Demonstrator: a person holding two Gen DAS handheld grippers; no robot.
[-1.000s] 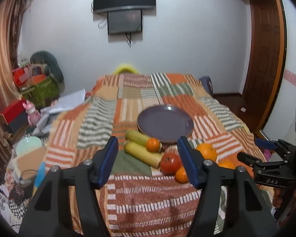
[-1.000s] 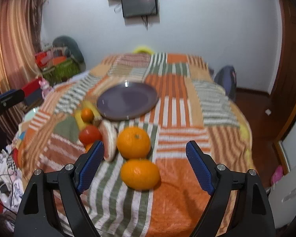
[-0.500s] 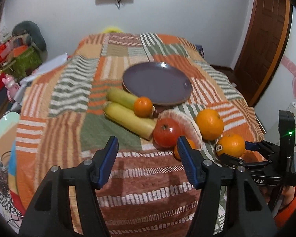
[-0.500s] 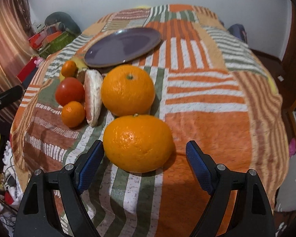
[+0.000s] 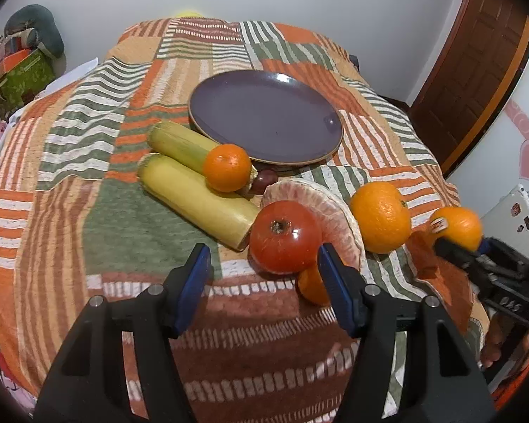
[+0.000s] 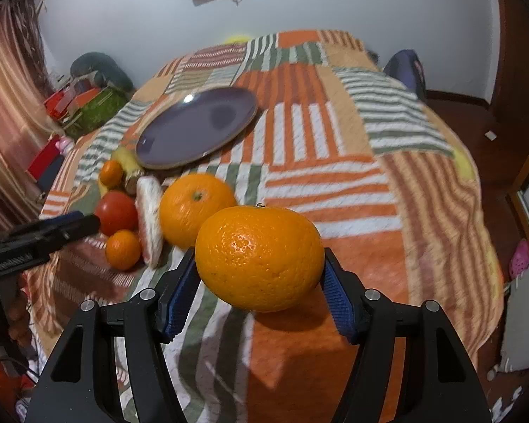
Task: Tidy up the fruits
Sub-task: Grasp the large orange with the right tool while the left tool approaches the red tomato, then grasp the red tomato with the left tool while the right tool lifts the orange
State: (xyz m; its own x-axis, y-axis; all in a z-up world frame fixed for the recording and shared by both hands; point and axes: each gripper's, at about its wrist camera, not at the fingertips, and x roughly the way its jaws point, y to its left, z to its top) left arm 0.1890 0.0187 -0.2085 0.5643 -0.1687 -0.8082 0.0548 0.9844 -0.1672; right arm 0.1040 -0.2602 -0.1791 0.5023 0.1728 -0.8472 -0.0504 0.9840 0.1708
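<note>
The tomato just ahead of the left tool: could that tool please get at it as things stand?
Probably yes: the left tool is open and empty, the tomato sits uncovered just ahead, though a peeled fruit half leans against it.

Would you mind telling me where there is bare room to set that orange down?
The purple plate holds nothing, so its whole face is free. The bedspread to the plate's right is bare too. It is crowded at the plate's near-left rim, where the corn cobs, tomato, pomelo slice and other oranges cluster beside the right hand-held gripper and its large orange.
</note>
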